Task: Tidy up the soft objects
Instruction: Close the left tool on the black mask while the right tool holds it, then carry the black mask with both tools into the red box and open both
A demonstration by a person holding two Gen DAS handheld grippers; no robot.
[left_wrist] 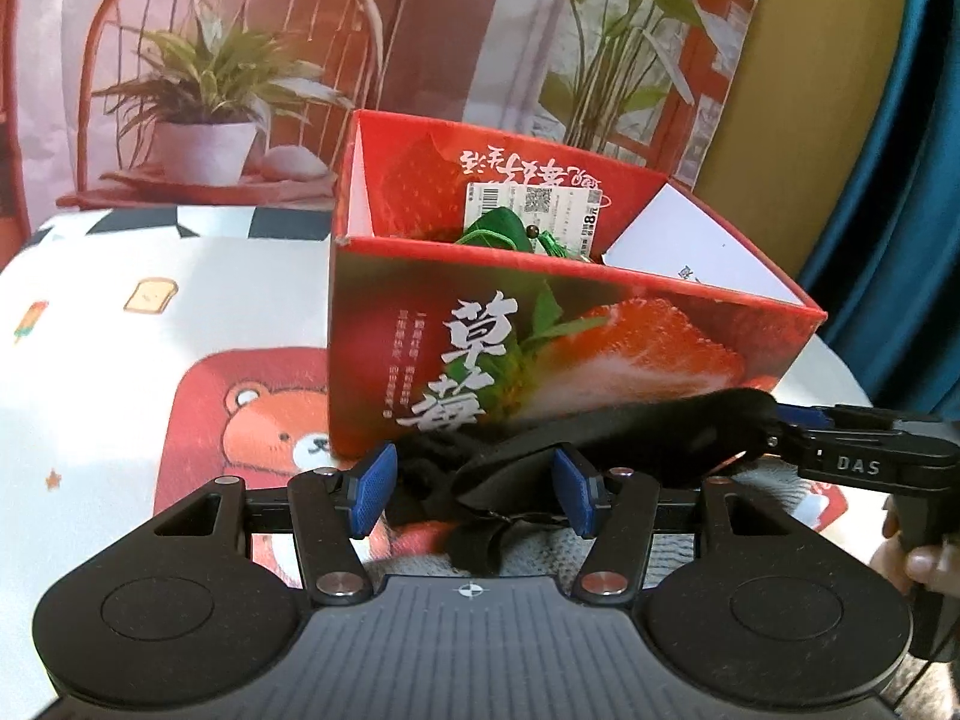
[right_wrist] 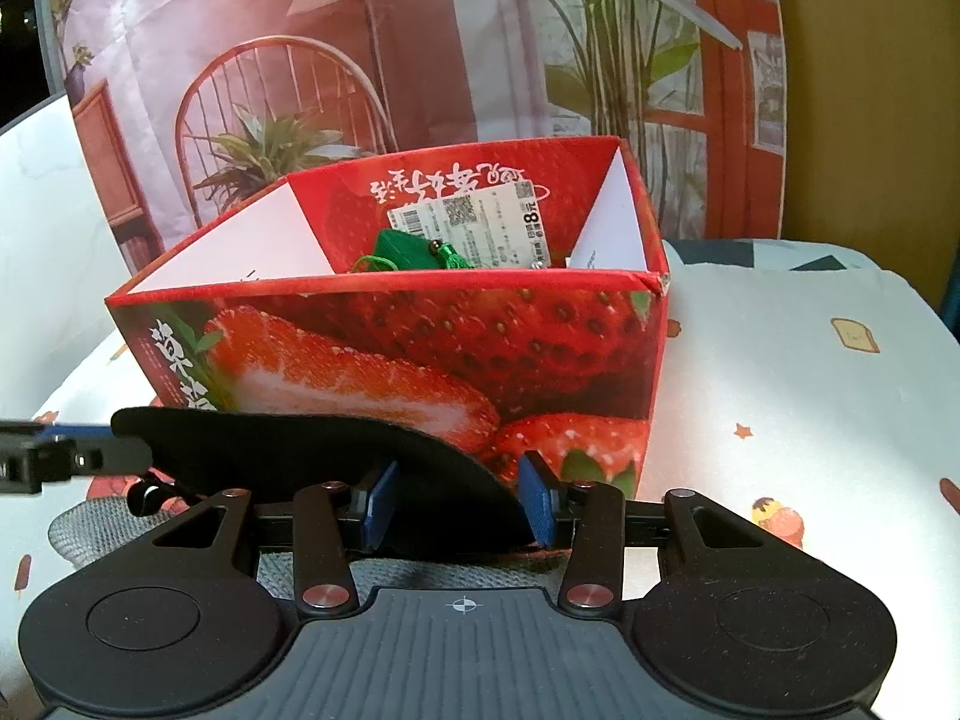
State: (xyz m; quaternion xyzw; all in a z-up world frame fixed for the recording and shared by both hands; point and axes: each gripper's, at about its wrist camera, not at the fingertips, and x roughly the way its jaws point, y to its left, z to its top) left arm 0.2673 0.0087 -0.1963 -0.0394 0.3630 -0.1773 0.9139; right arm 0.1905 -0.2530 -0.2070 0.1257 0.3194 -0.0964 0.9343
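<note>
Right hand-held gripper (right_wrist: 459, 501) around black eye mask (right_wrist: 312, 450)

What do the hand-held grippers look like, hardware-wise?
Left hand-held gripper and right hand-held gripper match: black ribbed body, two round side discs, silver pivot rivets, blue textured pads, white crosshair mark. White "DAS" lettering shows on the right unit's side. No cables or sleeves visible.

The right hand-held gripper (right_wrist: 457, 501) clamps one end of a black eye mask (right_wrist: 288, 450) before a red strawberry box (right_wrist: 420, 354) holding a green pouch (right_wrist: 408, 252).
</note>
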